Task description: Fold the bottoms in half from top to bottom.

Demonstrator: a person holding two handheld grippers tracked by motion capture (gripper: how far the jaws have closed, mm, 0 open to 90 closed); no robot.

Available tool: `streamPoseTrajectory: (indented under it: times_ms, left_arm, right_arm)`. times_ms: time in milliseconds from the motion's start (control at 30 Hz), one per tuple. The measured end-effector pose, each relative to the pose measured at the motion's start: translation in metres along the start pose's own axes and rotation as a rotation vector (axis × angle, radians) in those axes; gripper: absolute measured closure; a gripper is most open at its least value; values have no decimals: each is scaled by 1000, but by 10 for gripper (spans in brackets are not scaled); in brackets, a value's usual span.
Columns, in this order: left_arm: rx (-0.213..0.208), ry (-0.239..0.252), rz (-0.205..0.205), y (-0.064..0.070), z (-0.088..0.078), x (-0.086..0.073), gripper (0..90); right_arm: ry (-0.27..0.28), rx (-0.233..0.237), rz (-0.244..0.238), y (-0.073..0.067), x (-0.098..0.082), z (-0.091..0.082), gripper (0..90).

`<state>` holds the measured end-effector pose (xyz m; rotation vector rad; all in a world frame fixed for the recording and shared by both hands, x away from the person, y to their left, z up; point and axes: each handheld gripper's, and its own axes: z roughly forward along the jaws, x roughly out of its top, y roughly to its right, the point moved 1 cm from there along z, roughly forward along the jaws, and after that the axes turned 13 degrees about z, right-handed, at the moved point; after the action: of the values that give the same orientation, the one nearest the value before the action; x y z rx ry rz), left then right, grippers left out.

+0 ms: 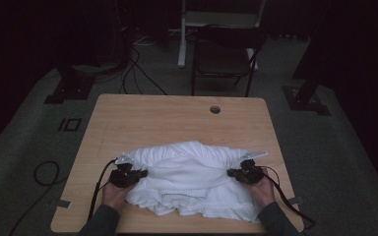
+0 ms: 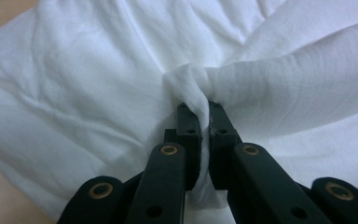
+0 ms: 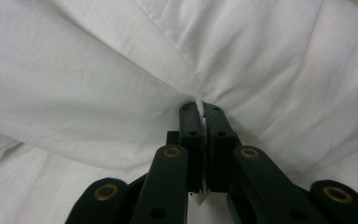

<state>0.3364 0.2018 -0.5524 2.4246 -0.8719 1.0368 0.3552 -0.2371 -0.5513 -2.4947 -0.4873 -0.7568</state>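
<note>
**Both grippers clamped on the white cloth**

On the near half of the table (image 1: 128, 113), the cloth (image 1: 189, 169) lies in a rumpled white heap, its bulk spreading from the middle of the top toward the 6 o'clock edge. You hold it from both sides.

Your left gripper (image 1: 140, 173) sits at the heap's 9 o'clock side, its jaws clenched on a gathered pinch of fabric. From the left gripper view, the left gripper (image 2: 204, 109) has a twisted fold of cloth (image 2: 98, 79) squeezed between its two black jaws, with creases fanning out toward 12 o'clock.

Your right gripper (image 1: 232, 172) sits at the heap's 3 o'clock side, also clamped shut on fabric. From the right gripper view, the right gripper (image 3: 200, 108) pinches a thin edge of cloth (image 3: 98, 84) that shows as a white sliver between the pressed jaws.

Your hands rest low, near the tabletop, with the sleeves coming in from 6 o'clock. A chair (image 1: 226, 54) stands beyond the table at 12 o'clock.
</note>
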Motion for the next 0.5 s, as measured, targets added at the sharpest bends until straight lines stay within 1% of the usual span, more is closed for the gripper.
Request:
streamPoseTrajectory:
  times_ms: [67, 133, 167, 233, 300, 333, 367, 400, 433, 467, 500]
  left_arm:
    - [28, 6, -8, -8, 9, 9, 867]
    - [52, 11, -28, -18, 17, 20, 866]
    - [62, 16, -42, -23, 22, 25, 866]
    - [83, 26, -71, -32, 29, 37, 866]
    - [93, 43, -97, -41, 32, 48, 867]
    - [98, 55, -108, -44, 31, 54, 868]
    - [99, 78, -122, -47, 27, 59, 870]
    - [92, 114, -136, -50, 20, 66, 871]
    - [88, 138, -141, -51, 14, 70, 872]
    - [81, 175, -148, -52, 5, 74, 873]
    - [65, 211, -151, -53, -4, 78, 873]
  right_arm:
    - [10, -9, 15, 5, 10, 6, 877]
    - [21, -27, 27, 11, 21, 12, 877]
    - [25, -37, 38, 13, 27, 15, 877]
    - [30, -62, 43, 18, 39, 20, 877]
    - [45, -87, 48, 22, 51, 21, 877]
    - [61, -95, 53, 24, 57, 19, 877]
    - [80, -101, 59, 25, 62, 15, 877]
    - [103, -100, 66, 26, 67, 9, 877]
    - [136, -96, 70, 28, 72, 0, 878]
    - [156, -93, 72, 28, 75, -7, 878]
    - [184, -83, 76, 28, 78, -16, 877]
